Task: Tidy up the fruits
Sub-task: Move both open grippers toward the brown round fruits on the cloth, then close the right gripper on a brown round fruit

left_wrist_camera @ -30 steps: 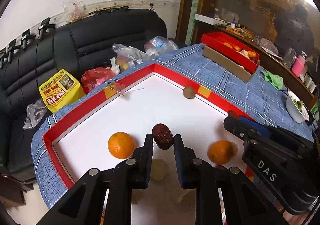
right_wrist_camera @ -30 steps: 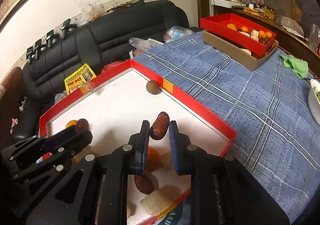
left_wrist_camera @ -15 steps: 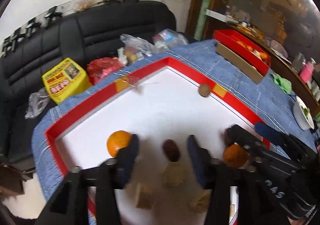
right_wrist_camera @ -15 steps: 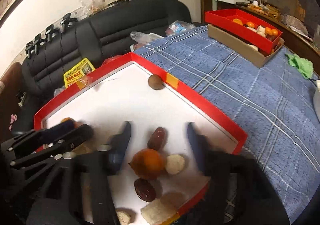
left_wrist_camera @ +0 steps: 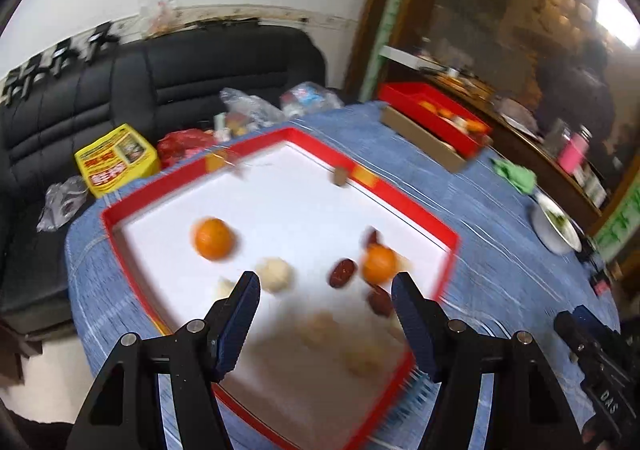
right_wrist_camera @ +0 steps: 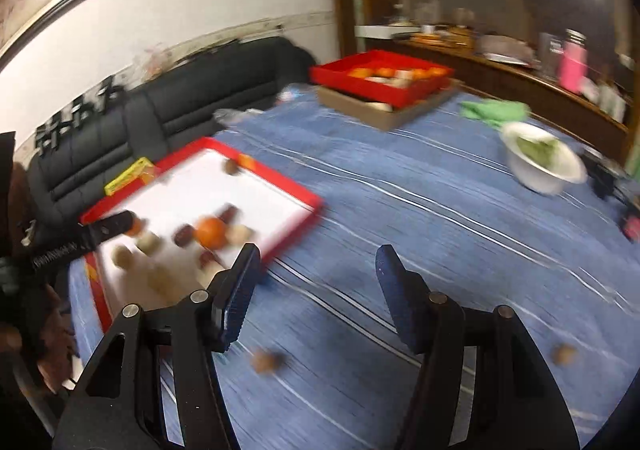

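A red tray (left_wrist_camera: 404, 203) with a white floor holds two oranges (left_wrist_camera: 214, 238) (left_wrist_camera: 379, 264), several dark dates (left_wrist_camera: 343, 273) and pale lumps (left_wrist_camera: 275, 274). My left gripper (left_wrist_camera: 326, 286) hangs above the tray's near half. Its jaws are opening and nothing is between them; one date lies on the floor beyond the gap. In the right wrist view the tray (right_wrist_camera: 280, 179) sits to the left. My right gripper (right_wrist_camera: 318, 256) is open and empty over the blue cloth beside it. The left gripper (right_wrist_camera: 108, 228) reaches in over the tray's left side.
Two small brown fruits (right_wrist_camera: 266, 362) (right_wrist_camera: 564, 354) lie on the blue cloth near my right gripper. A white bowl of greens (right_wrist_camera: 544, 161), a green rag (right_wrist_camera: 492, 109) and a red box on cardboard (right_wrist_camera: 380, 77) stand farther back. A black sofa (left_wrist_camera: 200, 65) lies behind the table.
Both grippers let go of the dates they held, which now lie in the tray. Both pulled back, and the right one swung right, out over the blue cloth.
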Action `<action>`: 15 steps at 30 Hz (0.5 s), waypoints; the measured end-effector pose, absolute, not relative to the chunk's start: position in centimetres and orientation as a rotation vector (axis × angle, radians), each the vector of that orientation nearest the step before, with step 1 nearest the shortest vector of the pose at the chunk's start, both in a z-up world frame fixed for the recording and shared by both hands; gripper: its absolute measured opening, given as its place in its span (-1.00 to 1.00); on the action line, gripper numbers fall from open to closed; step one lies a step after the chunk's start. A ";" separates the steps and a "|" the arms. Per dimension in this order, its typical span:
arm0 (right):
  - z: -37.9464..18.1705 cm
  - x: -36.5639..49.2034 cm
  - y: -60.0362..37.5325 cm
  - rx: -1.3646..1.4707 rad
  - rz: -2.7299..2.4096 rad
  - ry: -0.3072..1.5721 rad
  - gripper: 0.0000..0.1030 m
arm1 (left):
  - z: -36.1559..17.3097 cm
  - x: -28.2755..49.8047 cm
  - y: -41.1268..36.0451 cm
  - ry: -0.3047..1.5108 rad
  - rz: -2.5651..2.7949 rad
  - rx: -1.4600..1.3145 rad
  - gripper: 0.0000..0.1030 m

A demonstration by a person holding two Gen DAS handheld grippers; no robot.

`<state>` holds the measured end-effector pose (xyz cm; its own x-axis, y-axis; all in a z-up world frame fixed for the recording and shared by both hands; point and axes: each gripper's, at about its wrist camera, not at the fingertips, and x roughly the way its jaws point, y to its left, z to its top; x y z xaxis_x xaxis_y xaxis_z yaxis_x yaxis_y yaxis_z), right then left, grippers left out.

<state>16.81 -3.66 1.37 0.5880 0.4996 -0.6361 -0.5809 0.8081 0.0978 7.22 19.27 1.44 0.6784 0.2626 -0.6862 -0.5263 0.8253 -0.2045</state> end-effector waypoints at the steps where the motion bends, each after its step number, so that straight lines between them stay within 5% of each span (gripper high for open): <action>1: 1.2 16.6 -5.9 -0.118 0.593 0.702 0.18 | 1.4 7.2 18.2 0.698 0.434 -0.396 0.28; 15: -3.7 19.7 -19.7 -0.057 0.291 0.841 0.17 | -1.6 9.1 6.5 0.824 0.228 -0.184 0.29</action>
<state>19.66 -19.66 -3.73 0.6295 0.2313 -0.7417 -0.2760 0.9590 0.0648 9.05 6.48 -1.65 0.6569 0.1293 -0.7428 -0.2714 0.9597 -0.0729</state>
